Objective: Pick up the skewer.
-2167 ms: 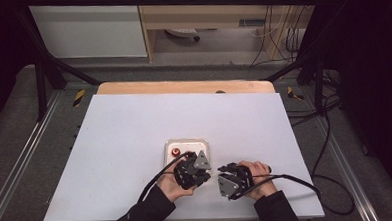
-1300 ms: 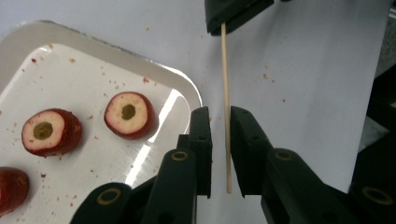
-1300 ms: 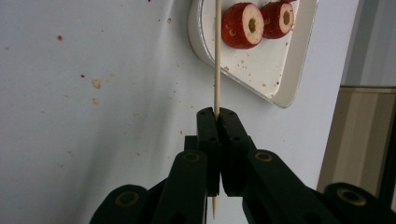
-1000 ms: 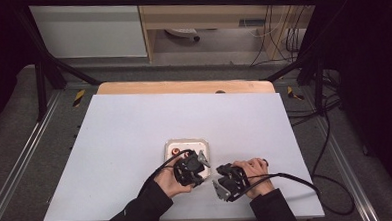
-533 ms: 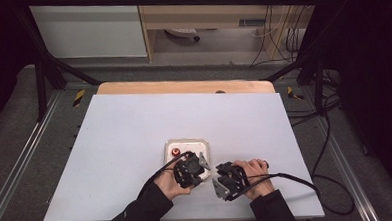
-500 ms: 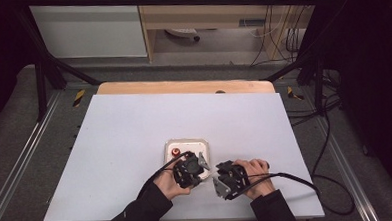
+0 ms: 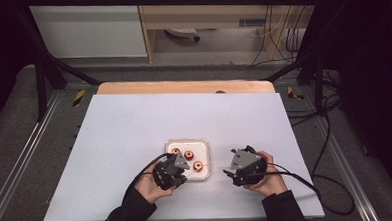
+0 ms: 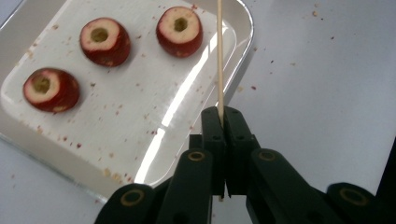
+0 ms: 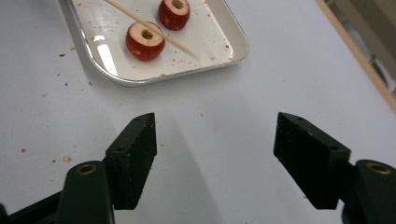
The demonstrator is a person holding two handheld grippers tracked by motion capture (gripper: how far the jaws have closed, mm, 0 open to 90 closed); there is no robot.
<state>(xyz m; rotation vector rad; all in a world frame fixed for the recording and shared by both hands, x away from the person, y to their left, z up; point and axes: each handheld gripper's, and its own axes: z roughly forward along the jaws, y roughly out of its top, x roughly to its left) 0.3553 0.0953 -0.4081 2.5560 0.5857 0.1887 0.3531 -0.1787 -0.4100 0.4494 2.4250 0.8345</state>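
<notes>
Table (image 7: 125, 143) bare around tray (image 7: 171, 142); left gripper (image 8: 220, 112) pinching skewer (image 8: 219, 56).

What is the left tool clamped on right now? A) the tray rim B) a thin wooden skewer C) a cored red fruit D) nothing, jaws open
B: in the left gripper view the left tool has its jaws shut on the thin wooden skewer, which runs up over the white tray; the three cored red fruits lie loose in the tray.
</notes>
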